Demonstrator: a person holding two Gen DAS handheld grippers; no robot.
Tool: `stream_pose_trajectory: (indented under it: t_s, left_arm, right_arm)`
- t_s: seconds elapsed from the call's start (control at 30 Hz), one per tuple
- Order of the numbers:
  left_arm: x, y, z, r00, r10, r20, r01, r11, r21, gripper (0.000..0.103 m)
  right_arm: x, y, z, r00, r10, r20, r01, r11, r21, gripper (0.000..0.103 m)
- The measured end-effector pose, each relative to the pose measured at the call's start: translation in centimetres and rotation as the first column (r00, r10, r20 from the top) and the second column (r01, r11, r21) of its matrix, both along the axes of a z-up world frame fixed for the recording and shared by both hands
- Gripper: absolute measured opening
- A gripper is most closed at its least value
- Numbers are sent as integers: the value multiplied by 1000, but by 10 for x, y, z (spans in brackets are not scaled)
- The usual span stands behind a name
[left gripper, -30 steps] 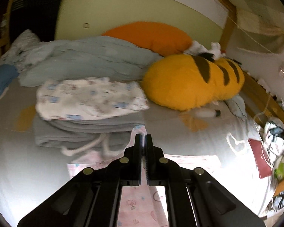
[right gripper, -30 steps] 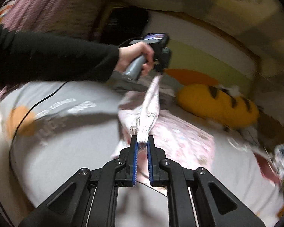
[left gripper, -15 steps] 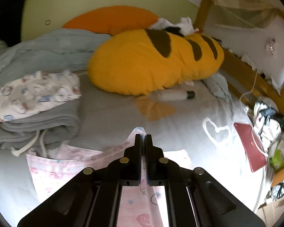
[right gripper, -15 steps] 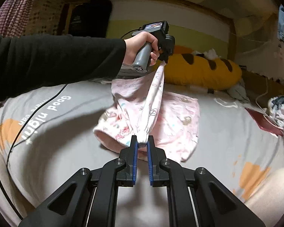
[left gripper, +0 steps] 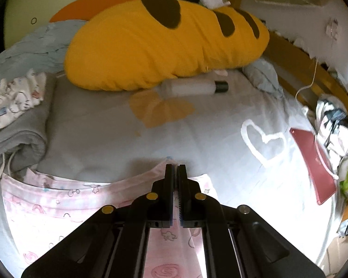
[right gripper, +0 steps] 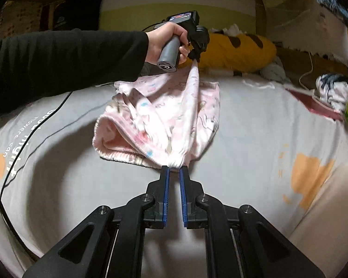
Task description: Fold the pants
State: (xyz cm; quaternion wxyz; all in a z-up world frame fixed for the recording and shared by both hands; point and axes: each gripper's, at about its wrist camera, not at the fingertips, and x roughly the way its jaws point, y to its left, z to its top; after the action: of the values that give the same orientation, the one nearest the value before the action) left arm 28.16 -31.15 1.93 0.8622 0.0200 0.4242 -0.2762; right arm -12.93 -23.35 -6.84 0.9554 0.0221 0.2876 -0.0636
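The pink pants (right gripper: 164, 115) with little cartoon pictures are held up over the bed (right gripper: 255, 139), in the middle of the right wrist view. The right tongs (right gripper: 173, 168) at the bottom middle pinch the stretchy white edge of the pants between their blue pads. The left tongs (right gripper: 195, 58), up near the top middle of that view, pinch the other end of the pants, so the cloth hangs between the two like a little tent, with its low part resting on the gray sheet. A hand (right gripper: 167, 39) with a black sleeve (right gripper: 65, 62) grips the gray handle of the left tongs. In the left wrist view, the left tongs (left gripper: 175, 166) are pressed together on a thin fold of the pink pants (left gripper: 58, 206), which spread out at the lower left of that frame. A big yellow pillow (left gripper: 164, 46) with brown stripes lies at the top of that view, with a white bottle (left gripper: 192, 88) just below it. A stack of folded gray clothes (left gripper: 18, 132) sits at the left edge. A red book (left gripper: 313, 162) lies at the right.
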Motion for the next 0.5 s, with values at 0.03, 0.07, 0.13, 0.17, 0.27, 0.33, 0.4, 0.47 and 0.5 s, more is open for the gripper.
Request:
stream_pose_trajectory:
  t_s: [0.03,0.07,0.13,0.17,0.27,0.33,0.4,0.47,0.5]
  left_arm:
    - [-1,-5,-3,1000,-7,-1,7,1000,8,2]
    - [-3,-8,-6,1000,-14,-3,14,1000,11,2]
    - [-5,-16,-9,1000,-29,-2,29,999,20,2]
    - [-6,-18,-10,999,-34,-1,34,999,23,2]
    - [-6,-26,-12,999,-47,-2,47,999,26,3]
    - [-6,-30,-12,999,-49,2,49,998,31,3]
    - [-5,-33,-13,999,-51,0,51,998,30,3]
    - [-5,-35,-14,999,-54,-3,54,998,27,3]
    - [-5,-36,-14,998,-62,-5,63,998,18,3]
  right_arm:
    - [-1,-1,1,1000,-2,4,2,1000,2,7]
    - [-2,-2,2,1000,-4,10,4,1000,3,7]
    - [-3,-3,3,1000,-2,15,2,1000,3,7]
    - [-3,-3,3,1000,0,15,0,1000,6,7]
    - [-3,-3,4,1000,5,11,-5,1000,16,7]
    - [-3,-4,4,1000,1,8,-1,1000,21,7]
    - [-4,-2,5,1000,-8,7,8,1000,27,7]
    - [-5,-3,5,1000,-17,7,17,999,30,7]
    - [-5,-3,5,1000,-20,8,20,999,30,7]
